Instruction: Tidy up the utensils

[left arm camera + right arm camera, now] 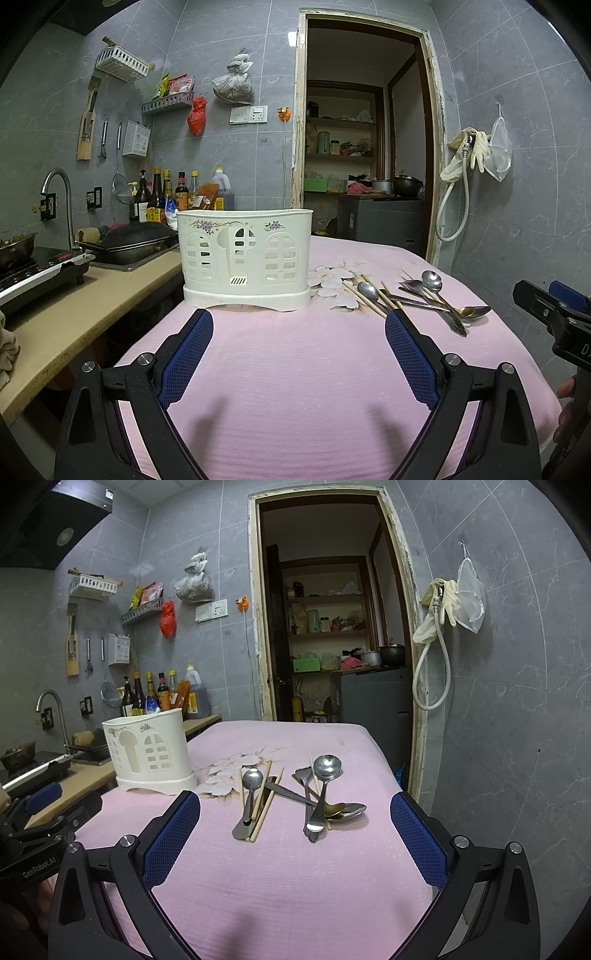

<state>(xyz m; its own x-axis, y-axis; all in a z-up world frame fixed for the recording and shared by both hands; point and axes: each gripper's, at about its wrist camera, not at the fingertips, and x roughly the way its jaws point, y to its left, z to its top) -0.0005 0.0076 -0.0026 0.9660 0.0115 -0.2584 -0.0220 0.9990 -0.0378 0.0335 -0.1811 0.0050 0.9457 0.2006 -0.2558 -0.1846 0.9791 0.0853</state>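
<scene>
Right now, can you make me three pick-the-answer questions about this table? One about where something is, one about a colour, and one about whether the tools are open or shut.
1. Where is the holder compared with the spoons?
A. Left of them
B. Right of them
C. On top of them

2. What colour is the cloth?
A. Green
B. Pink
C. Black

3. How are the left tool and right tool?
A. Both shut on a spoon
B. One open, one shut
C. Both open, holding nothing

Answers:
1. A, the right wrist view shows the white holder at the left and the spoons mid-table.
2. B, the cloth covering the table is pale pink.
3. C, each tool's blue pads stand wide apart with only cloth between them.
</scene>
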